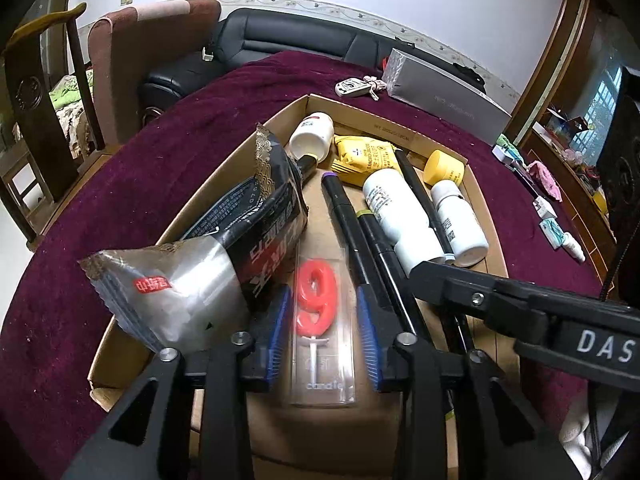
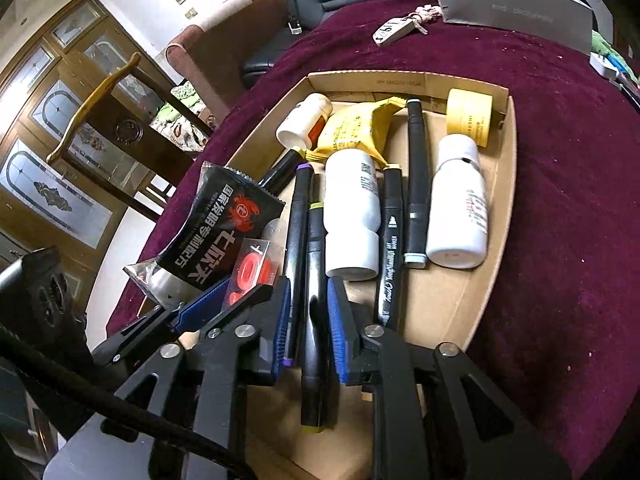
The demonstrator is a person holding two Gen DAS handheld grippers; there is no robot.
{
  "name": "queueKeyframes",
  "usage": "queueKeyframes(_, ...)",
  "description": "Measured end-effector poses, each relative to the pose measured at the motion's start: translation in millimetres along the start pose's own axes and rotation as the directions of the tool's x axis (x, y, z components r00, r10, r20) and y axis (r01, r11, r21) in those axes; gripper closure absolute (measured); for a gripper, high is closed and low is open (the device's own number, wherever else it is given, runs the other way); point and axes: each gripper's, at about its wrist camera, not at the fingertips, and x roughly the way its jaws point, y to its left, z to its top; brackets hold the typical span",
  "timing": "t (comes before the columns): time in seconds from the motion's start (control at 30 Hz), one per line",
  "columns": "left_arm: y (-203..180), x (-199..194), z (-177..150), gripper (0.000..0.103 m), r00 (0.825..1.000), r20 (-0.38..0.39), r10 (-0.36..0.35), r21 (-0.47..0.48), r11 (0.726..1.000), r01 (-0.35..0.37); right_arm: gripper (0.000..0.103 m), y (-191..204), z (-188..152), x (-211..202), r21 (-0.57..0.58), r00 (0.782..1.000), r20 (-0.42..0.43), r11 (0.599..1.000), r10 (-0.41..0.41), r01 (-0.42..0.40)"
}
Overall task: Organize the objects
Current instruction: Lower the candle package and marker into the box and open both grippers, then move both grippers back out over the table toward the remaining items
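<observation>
Both hand-held grippers stand slightly parted inside the cardboard box: the left hand-held gripper straddles the candle packet lying lengthwise between its pads, the right hand-held gripper likewise straddles a green-tipped marker, neither visibly clamped.

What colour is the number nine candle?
Red candle, in a clear case; clearest in the left wrist view.

Red number candle; black-silver snack packet; yellow pouch; white bottles; maroon tablecloth.
</observation>
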Motion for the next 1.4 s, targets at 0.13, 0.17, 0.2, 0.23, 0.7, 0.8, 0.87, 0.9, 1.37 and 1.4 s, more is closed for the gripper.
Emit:
queueKeyframes(0.13, -5, 0, -1, 0.042, 1.0, -0.003, 0.013, 0.017, 1.0, -0.013, 0.082, -6, -3, -7, 0.015, 1.0, 0.008, 1.0, 0.005, -0.005)
queueKeyframes(0.17, -6, 1, -1, 0.037, 1.0, -0.008, 0.013, 0.021, 1.0, -0.013, 0.082, -8, -3, -9, 0.019, 1.0, 0.009, 1.0, 0.006, -0.007)
queueKeyframes(0.2, -7, 1, -1, 0.036, 1.0, -0.009, 0.017, 0.027, 1.0, -0.017, 0.082, -8, -4, -10, 0.025, 1.0, 0.012, 1.0, 0.009, -0.009)
queueKeyframes(0.23, -9, 1, -2, 0.036, 1.0, -0.011, 0.026, 0.031, 0.999, -0.026, 0.082, -10, -5, -13, 0.03, 1.0, 0.016, 0.999, 0.013, -0.013)
queueKeyframes(0.7, -19, -21, -4, 0.034, 0.999, 0.025, 0.039, 0.01, 0.999, -0.039, 0.07, -61, -22, -87, 0.095, 0.992, 0.128, 0.995, -0.019, 0.007)
queueKeyframes(0.8, -36, -38, 1, 0.034, 0.997, 0.065, 0.045, 0.053, 0.997, -0.048, 0.07, -89, -27, -108, 0.141, 0.987, 0.154, 0.99, -0.051, 0.03)
queueKeyframes(0.87, -50, -47, 4, 0.034, 0.996, 0.083, 0.043, 0.085, 0.995, -0.051, 0.07, -111, -28, -120, 0.178, 0.982, 0.171, 0.983, -0.077, 0.046)
queueKeyframes(0.9, -57, -50, 6, 0.034, 0.995, 0.088, 0.043, 0.103, 0.993, -0.052, 0.07, -124, -29, -128, 0.2, 0.979, 0.182, 0.978, -0.094, 0.057)
queueKeyframes(1.37, -159, -45, 5, 0.034, 0.998, 0.053, 0.043, 0.309, 0.949, -0.057, 0.064, -255, -41, -215, 0.409, 0.921, 0.278, 0.901, -0.274, 0.144)
queueKeyframes(1.4, -165, -43, 4, 0.034, 0.998, 0.048, 0.041, 0.32, 0.946, -0.054, 0.064, -262, -42, -219, 0.419, 0.917, 0.28, 0.896, -0.284, 0.149)
